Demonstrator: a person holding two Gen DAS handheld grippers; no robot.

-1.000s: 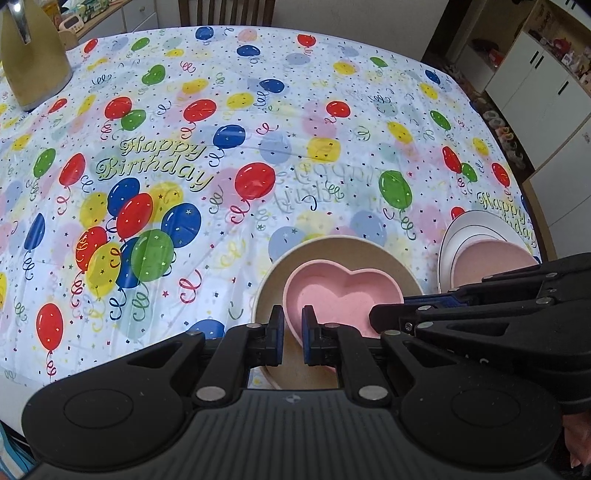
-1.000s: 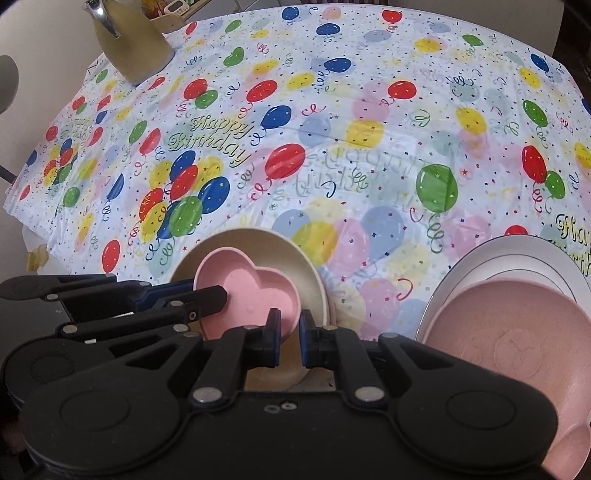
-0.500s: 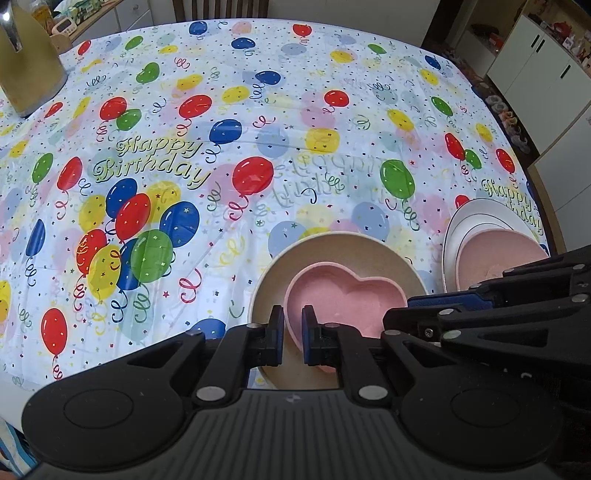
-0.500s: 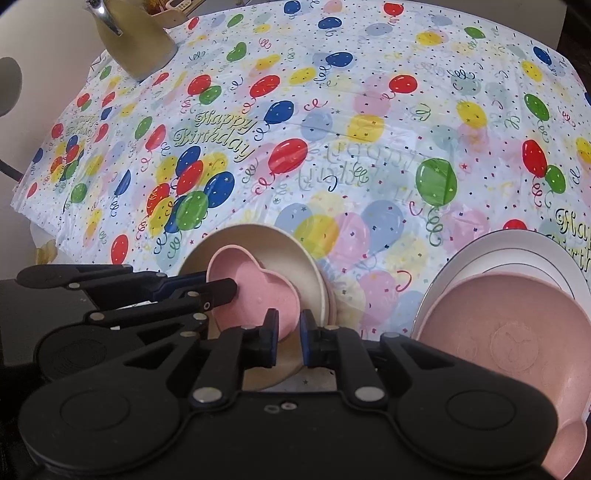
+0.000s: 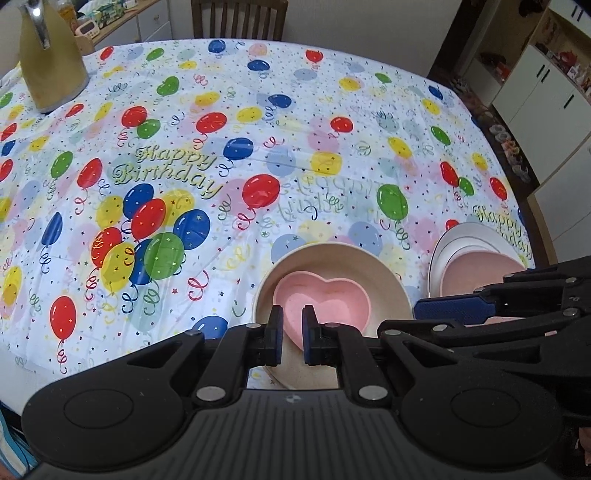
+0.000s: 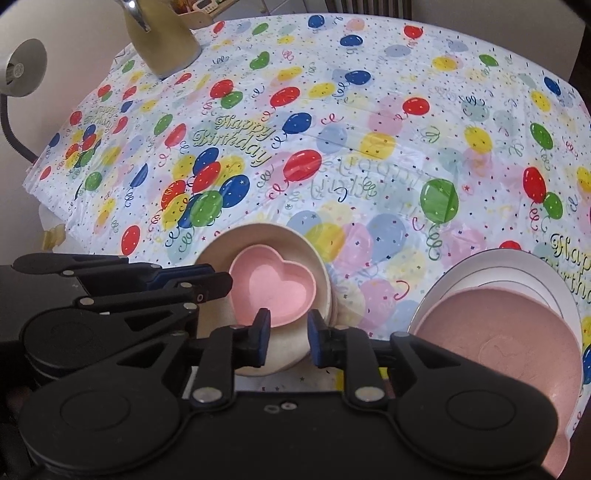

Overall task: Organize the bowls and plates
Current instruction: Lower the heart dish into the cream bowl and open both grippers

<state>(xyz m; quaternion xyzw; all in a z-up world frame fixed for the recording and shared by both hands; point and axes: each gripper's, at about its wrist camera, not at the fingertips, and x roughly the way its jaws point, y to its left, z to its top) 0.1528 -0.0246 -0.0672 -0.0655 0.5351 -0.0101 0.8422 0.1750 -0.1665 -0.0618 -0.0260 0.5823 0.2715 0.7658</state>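
A pink heart bowl (image 5: 325, 302) (image 6: 275, 288) lies inside a beige round bowl (image 5: 332, 258) (image 6: 255, 236) near the table's front edge. My left gripper (image 5: 293, 332) (image 6: 221, 280) is shut, with the heart bowl's left rim between its pads. My right gripper (image 6: 288, 328) (image 5: 399, 319) hangs over the heart bowl's near tip. Its jaws are opening, and the rim shows in the gap without the pads touching it. To the right, a pink plate (image 6: 491, 332) (image 5: 480, 266) rests on a white plate (image 6: 517, 266) (image 5: 465, 236).
A balloon-print cloth (image 5: 258, 129) covers the table. A tall yellow jug (image 5: 48, 66) (image 6: 162, 37) stands at the far left corner. A wooden chair (image 5: 238, 18) is behind the table, white cabinets (image 5: 546, 92) are to the right, and a desk lamp (image 6: 22, 70) is at the left.
The right gripper's jaws have parted from the heart bowl's rim. The heart bowl, tilted before, now lies level in the beige bowl. The left gripper has stayed shut and in place.
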